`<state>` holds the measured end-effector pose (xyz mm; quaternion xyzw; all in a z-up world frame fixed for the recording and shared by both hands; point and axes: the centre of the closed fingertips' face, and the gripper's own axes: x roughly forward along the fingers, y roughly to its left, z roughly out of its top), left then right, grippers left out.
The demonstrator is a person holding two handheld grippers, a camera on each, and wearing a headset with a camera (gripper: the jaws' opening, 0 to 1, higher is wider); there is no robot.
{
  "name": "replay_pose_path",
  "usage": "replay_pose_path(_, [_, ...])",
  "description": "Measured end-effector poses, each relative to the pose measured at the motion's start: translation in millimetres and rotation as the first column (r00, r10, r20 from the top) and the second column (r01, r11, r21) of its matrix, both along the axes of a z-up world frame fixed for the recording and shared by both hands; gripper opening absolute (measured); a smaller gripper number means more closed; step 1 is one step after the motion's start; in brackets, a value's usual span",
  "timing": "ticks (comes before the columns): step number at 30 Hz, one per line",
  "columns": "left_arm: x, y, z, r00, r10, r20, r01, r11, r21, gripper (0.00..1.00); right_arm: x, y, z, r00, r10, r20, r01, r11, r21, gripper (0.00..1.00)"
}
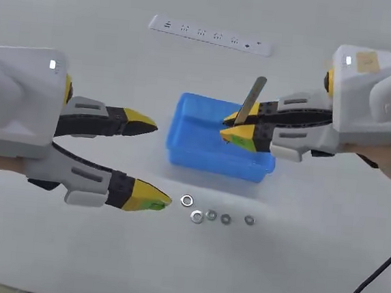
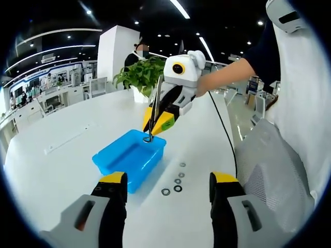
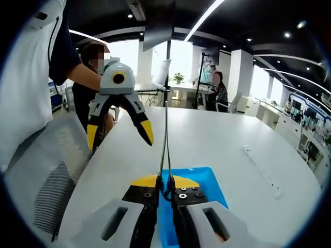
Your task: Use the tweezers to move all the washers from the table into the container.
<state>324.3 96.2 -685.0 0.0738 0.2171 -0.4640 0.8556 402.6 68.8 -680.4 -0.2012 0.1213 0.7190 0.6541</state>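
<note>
Five washers [image 1: 211, 215] beside blue container [image 1: 197, 141]

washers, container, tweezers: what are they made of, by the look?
Washers: likely bare metal, silvery with bright glints. Container: probably moulded plastic, uniform smooth blue. Tweezers: seemingly metal, a thin dull grey strip; the finish is hard to judge at this size.

Colour log: the container [image 1: 208, 163] is bright blue, on a plain white counter [image 1: 69, 259]. The washers [image 1: 211, 215] are silver-grey and the tweezers [image 1: 252, 97] dull grey metal. The left tool [image 1: 160, 162] and right tool [image 1: 233, 128] have white-grey bodies and black jaws with yellow tips carrying small green patches. The power strip [image 1: 212, 36] is white and the cable [image 1: 368, 285] black.
</note>
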Motion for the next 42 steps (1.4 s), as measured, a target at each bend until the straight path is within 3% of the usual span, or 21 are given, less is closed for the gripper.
replay_pose_path(5, [-0.1,1.3,-5.9,1.000,0.001,-0.016,0.000,1.000,0.007,0.76,16.5,5.1,-12.9,1.000,-0.015,-0.009,0.015,1.000,-0.002,0.09])
replay_pose_path(12, [2.5,5.5,-12.3,1.000,0.000,-0.029,0.001,0.999,0.038,0.83,33.3,15.2,-47.1,1.000,-0.014,-0.015,0.013,0.999,-0.043,0.09])
replay_pose_path(14, [5.2,5.1,-15.5,0.999,0.002,-0.032,-0.001,0.999,0.046,0.86,44.3,16.4,-58.4,1.000,-0.018,-0.010,0.017,0.998,-0.055,0.09])
replay_pose_path(23, [10.4,-1.1,-22.2,0.999,0.001,-0.042,0.001,0.999,0.047,0.89,55.3,18.6,-79.9,0.999,-0.036,-0.016,0.035,0.997,-0.074,0.09])
replay_pose_path(42, [6.8,3.8,-29.4,0.999,0.012,-0.052,-0.008,0.998,0.067,0.89,51.9,16.2,-91.9,0.997,-0.060,-0.042,0.056,0.995,-0.077,0.10])
